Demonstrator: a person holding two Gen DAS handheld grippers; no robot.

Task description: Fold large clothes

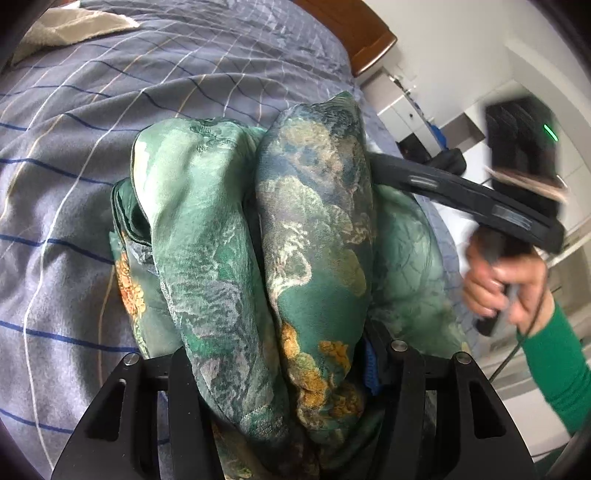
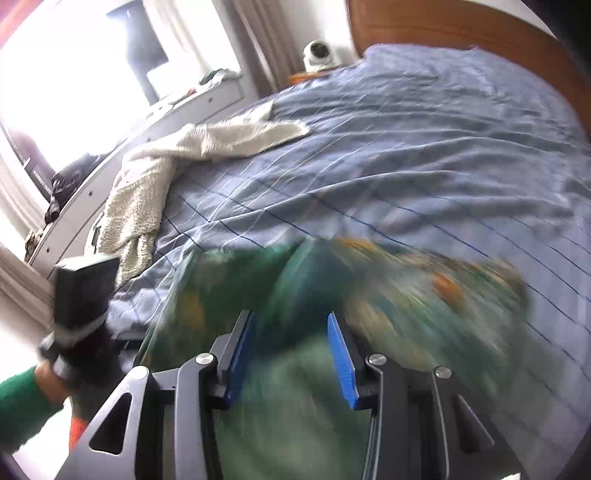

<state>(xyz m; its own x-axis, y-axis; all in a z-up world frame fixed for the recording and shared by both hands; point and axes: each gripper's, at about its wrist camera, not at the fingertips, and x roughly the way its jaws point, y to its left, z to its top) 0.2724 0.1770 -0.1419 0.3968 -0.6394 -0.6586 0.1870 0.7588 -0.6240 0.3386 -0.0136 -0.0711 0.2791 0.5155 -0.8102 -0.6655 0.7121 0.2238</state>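
A green garment point(image 1: 310, 229) with gold and grey flower print lies bunched in two thick folds on the bed. It fills the gap of my left gripper point(image 1: 284, 350) and drapes over both fingers, so the pads are hidden. One black finger point(image 1: 461, 195) of the right gripper reaches in from the right; its tip vanishes behind the cloth, and a hand point(image 1: 502, 284) in a green sleeve holds it. In the right wrist view my right gripper point(image 2: 291, 354) stands open, blue pads point(image 2: 341, 358) apart, above the blurred garment point(image 2: 406, 288), gripping nothing.
The bed cover point(image 1: 110, 110) is blue-grey with thin check lines. A cream blanket point(image 2: 155, 173) lies crumpled near the bed's far left edge. A wooden headboard point(image 2: 461, 26) closes the far end. A white dresser point(image 2: 147, 122) stands under the window.
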